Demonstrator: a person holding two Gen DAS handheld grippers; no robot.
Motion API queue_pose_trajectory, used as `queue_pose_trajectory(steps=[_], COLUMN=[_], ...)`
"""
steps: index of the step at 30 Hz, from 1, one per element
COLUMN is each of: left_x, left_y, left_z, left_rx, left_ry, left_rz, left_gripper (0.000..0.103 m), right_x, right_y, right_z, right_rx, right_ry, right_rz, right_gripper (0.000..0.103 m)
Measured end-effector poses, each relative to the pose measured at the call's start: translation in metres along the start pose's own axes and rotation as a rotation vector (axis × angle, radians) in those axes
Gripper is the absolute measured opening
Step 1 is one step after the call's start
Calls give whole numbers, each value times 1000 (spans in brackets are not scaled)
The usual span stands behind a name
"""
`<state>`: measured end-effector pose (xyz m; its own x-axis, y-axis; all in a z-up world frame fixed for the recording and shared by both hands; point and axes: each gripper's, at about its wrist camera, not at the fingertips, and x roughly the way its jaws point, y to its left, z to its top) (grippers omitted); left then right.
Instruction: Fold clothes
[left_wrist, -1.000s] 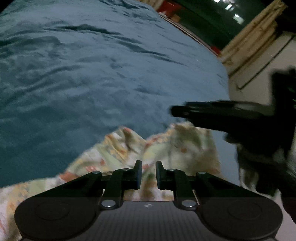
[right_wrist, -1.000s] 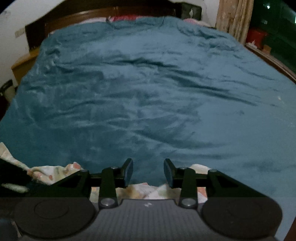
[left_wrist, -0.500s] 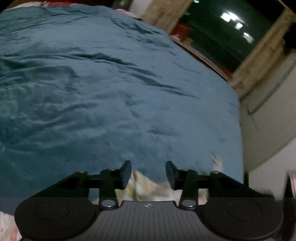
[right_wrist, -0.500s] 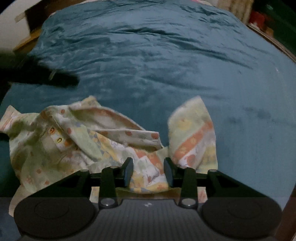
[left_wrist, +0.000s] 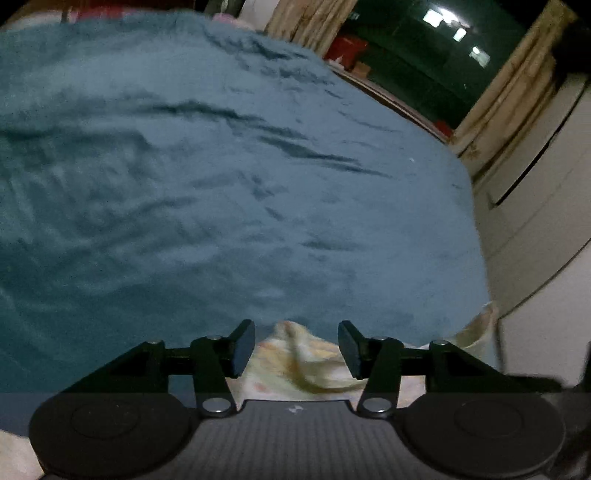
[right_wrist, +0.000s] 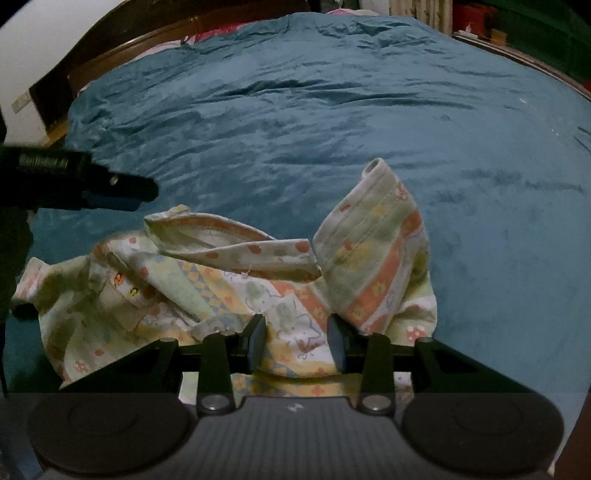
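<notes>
A small patterned garment (right_wrist: 229, 291), pale green with orange and yellow prints, lies crumpled on the teal bedspread (right_wrist: 295, 110) near the bed's front edge. One sleeve or flap (right_wrist: 373, 243) stands up on its right side. My right gripper (right_wrist: 297, 328) hovers open just above the garment, its pads not pressing the cloth. My left gripper (left_wrist: 295, 332) has its jaws opening, with a bit of the garment (left_wrist: 295, 354) lying below the gap, untouched by the pads. In the right wrist view the left gripper (right_wrist: 110, 184) shows as a dark bar above the garment's left end.
The bedspread (left_wrist: 184, 184) stretches far ahead. A dark wooden headboard (right_wrist: 110, 62) and pink pillows close off the far end. Beige curtains (left_wrist: 306, 22), a dark window (left_wrist: 424, 55) and a red box (left_wrist: 347, 48) lie beyond the right side. A white wall (left_wrist: 535, 221) stands close by.
The left jaws went from nearly shut to well apart and the gripper lifted, so less cloth shows. The right gripper moved over the garment, which now fills its lower view.
</notes>
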<state>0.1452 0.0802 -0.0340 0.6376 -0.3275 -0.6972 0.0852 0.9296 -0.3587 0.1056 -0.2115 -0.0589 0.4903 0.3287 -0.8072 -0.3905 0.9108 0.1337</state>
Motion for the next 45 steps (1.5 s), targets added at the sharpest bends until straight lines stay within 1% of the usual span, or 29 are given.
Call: queue_pose_trajectory(steps=[1, 2, 3, 5, 6, 7, 9, 10, 13, 16, 20, 23, 24, 25, 29, 32, 33, 34, 35, 37, 39, 42, 45], left_x=[-3, -4, -5, -5, -3, 0, 9, 14, 29, 38, 45, 52, 55, 59, 75, 83, 85, 88, 89, 88, 87, 79, 70], left_y=[3, 7, 12, 18, 19, 16, 6, 1, -14, -29, -43, -51, -52, -52, -46, -40, -38, -35, -34, -37, -39, -41, -39], left_z=[1, 2, 3, 4, 3, 2, -4, -7, -16, -22, -26, -24, -22, -20, -10, -4, -2, -1, 0, -4, -7, -8, -4], left_rx=[9, 6, 3, 7, 19, 54, 155, 198, 317, 442, 580, 655, 665, 667, 598, 524, 497, 470, 450, 443, 437, 422, 394], left_ry=[-13, -22, -30, -29, -21, -4, 32, 43, 63, 55, 27, 14, 19, 25, 55, 75, 81, 87, 89, 75, 60, 25, -14], left_rz=[25, 39, 53, 59, 54, 48, 39, 47, 61, 69, 58, 43, 30, 17, -24, -50, -58, -66, -71, -68, -62, -30, 0], left_gripper=[51, 46, 37, 31, 31, 31, 31, 31, 33, 34, 49, 53, 54, 54, 53, 52, 45, 41, 35, 28, 9, 5, 4], right_x=[-2, -2, -3, -4, -5, -5, -5, -5, -4, -3, -4, -7, -8, -9, -18, -27, -30, -33, -36, -40, -42, -44, -48], right_y=[0, -1, -2, -3, -3, -4, -4, -4, -4, -5, -6, -9, -10, -10, -19, -31, -36, -42, -48, -61, -74, -93, -108], right_z=[0, 0, 1, 2, 3, 4, 5, 6, 7, 7, 8, 11, 12, 13, 18, 21, 22, 22, 22, 21, 20, 10, -1], right_rx=[3, 7, 11, 14, 14, 15, 16, 16, 16, 16, 20, 17, 16, 15, 30, 69, 85, 102, 116, 147, 181, 238, 282], right_ry=[-5, -9, -13, -21, -25, -26, -29, -30, -32, -34, -41, -53, -59, -64, -99, -137, -152, -167, -181, -202, -197, -184, -178], right_rz=[3, 5, 8, 10, 10, 10, 10, 10, 7, 9, 14, 20, 21, 22, 20, 11, 5, -3, -22, -64, -87, -129, -160], right_gripper=[37, 37, 37, 37, 37, 37, 37, 37, 37, 38, 38, 38, 38, 38, 39, 39, 40, 46, 48, 49, 49, 49, 49])
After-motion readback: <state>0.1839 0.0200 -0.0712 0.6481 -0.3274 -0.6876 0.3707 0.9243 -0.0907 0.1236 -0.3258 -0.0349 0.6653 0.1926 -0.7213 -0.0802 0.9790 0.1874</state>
